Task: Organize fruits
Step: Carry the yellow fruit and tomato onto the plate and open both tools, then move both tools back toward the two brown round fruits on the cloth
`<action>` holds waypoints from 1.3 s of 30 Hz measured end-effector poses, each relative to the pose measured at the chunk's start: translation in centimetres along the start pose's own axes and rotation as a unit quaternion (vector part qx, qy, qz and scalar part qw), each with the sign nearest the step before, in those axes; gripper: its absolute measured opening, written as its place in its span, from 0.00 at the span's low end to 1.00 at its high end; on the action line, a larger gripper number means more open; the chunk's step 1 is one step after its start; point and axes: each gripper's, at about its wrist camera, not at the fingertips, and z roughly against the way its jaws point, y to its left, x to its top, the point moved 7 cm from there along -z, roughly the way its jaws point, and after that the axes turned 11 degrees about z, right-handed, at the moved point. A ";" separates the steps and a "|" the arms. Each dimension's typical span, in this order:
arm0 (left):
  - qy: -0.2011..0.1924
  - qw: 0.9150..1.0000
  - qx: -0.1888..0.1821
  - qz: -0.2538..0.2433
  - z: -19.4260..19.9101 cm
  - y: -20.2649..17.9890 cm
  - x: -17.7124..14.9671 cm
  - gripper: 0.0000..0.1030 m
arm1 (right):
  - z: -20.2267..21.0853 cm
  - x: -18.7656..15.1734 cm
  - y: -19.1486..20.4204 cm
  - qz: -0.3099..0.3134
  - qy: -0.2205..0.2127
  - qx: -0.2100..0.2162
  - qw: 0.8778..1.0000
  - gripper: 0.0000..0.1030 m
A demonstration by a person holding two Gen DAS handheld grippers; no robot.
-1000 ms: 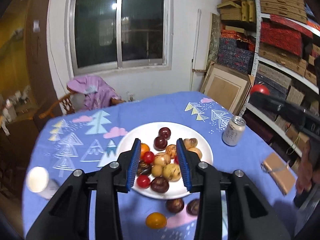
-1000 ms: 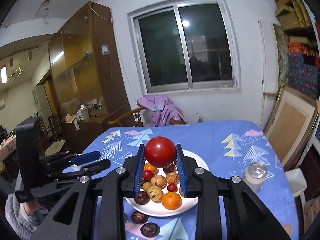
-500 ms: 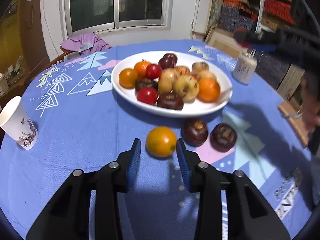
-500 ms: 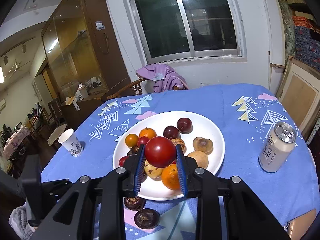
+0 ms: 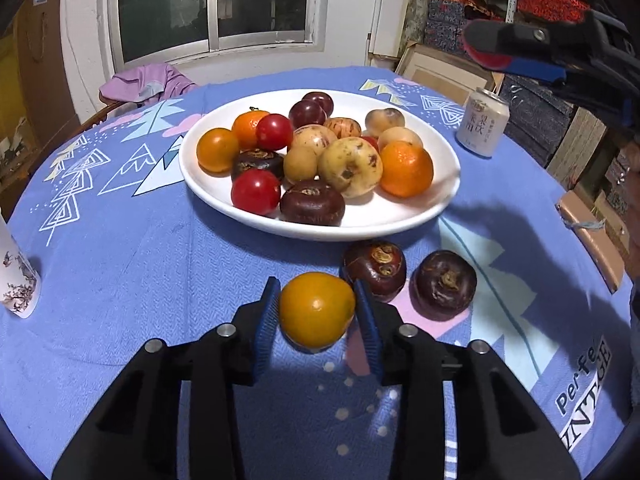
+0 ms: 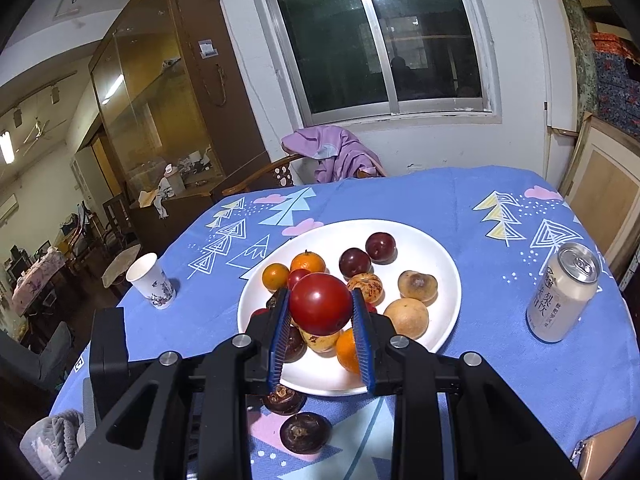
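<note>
The plate (image 5: pixel 400 224) looked like glossy white ceramic. A matt woven blue cloth (image 5: pixel 120 280) with a printed pattern covered the desk. The red tomato (image 6: pixel 320 304) was smooth and shiny, the orange fruit (image 5: pixel 316 310) smooth with a soft sheen. The can (image 6: pixel 560 296) was satin metal, the cup (image 6: pixel 150 286) printed paper. The fingers (image 5: pixel 266 320) carried ribbed blue pads on matt black plastic.

Lighting: indoor, artificial, evenly bright over the counter (image 5: pixel 120 280). Window (image 6: pixel 380 40): dark, with one small lamp reflection. Strip light (image 6: pixel 6 146) glows at far left. Shadows: soft, a broad one beside the plate (image 5: pixel 400 224). Focus: sharp throughout. Distortion: strong fisheye curvature, black vignette at the corners.
</note>
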 end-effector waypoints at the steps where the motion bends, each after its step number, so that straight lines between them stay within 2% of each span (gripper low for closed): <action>1: -0.001 1.000 -0.002 0.003 0.1 0.0 0.0 0.36 | 0.1 0.0 0.0 0.001 -0.001 0.000 1.000 0.29; 5: -0.023 0.999 -0.005 0.021 2.7 0.3 1.1 0.36 | 0.4 0.3 -0.4 0.005 -0.006 -0.009 1.000 0.29; 7: -0.053 0.998 0.000 0.021 4.6 0.0 3.5 0.36 | 0.3 0.4 -0.7 0.005 -0.007 -0.016 1.000 0.29; 10: -0.083 0.996 0.005 0.020 5.5 -1.1 7.6 0.36 | -1.1 0.6 -1.6 -0.004 0.002 -0.024 1.000 0.29; 13: -0.088 0.996 0.011 0.022 3.6 -2.1 10.9 0.36 | -3.7 0.3 -2.2 -0.008 0.024 -0.030 0.999 0.29; 18: -0.078 0.996 0.027 0.034 -1.2 -2.4 13.4 0.36 | -7.7 -1.0 -3.0 -0.001 0.055 -0.043 0.998 0.30; 24: -0.050 0.998 0.030 0.040 -5.9 -2.0 13.8 0.36 | -10.0 -3.0 -4.0 0.000 0.081 -0.045 0.996 0.30; 28: -0.059 0.997 0.036 0.032 -6.9 -2.2 13.8 0.36 | -10.1 -3.1 -3.2 0.027 0.085 -0.051 0.995 0.30; 30: -0.058 0.997 0.036 0.032 -7.3 -2.2 13.7 0.44 | -10.4 -3.1 -2.7 0.040 0.083 -0.054 0.994 0.35; 32: -0.064 0.997 0.041 0.024 -7.2 -2.4 13.6 0.49 | -10.5 -3.1 -2.2 0.054 0.080 -0.050 0.994 0.48; 33: -0.068 0.996 0.046 0.020 -7.0 -2.5 13.5 0.57 | -10.4 -3.1 -2.1 0.061 0.079 -0.058 0.993 0.51; 35: -0.081 0.995 0.056 0.018 -6.4 -2.5 13.4 0.69 | -9.9 -2.9 -1.9 0.078 0.072 -0.081 0.991 0.61; 39: -0.111 0.991 0.076 0.015 -3.7 -2.2 13.2 0.74 | -8.7 -2.6 -1.8 0.087 0.065 -0.096 0.989 0.63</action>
